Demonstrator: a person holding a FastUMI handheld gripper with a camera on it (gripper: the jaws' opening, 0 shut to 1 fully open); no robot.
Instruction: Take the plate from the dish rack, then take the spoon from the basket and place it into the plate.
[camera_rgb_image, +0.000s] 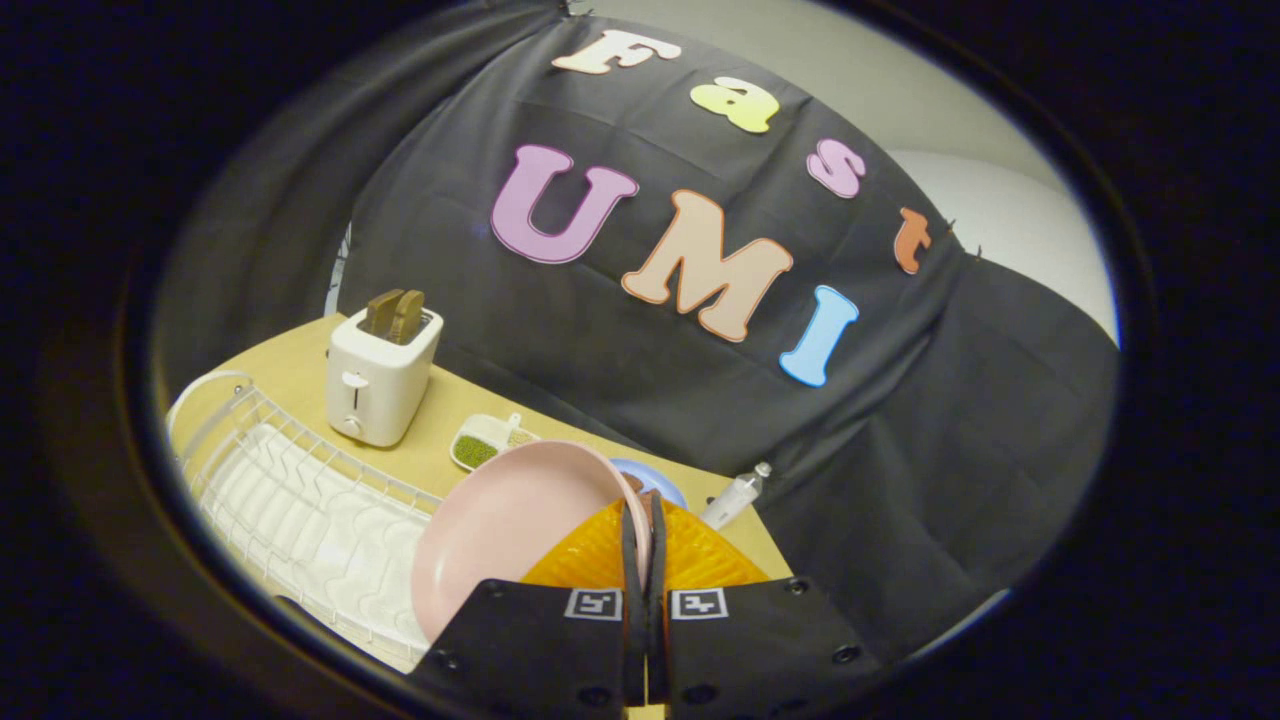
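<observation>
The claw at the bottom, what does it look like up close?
The claw has two flat black plates with small round screws, each wearing a little square black-and-white marker. Two thin fingers stick forward, side by side.

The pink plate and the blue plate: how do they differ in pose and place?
The pink plate is lifted and tilted, its rim pinched between the jaws of the gripper; the blue plate lies on the table beyond them. The pink plate shows nearly whole, the blue plate mostly hidden. Both look round.
</observation>
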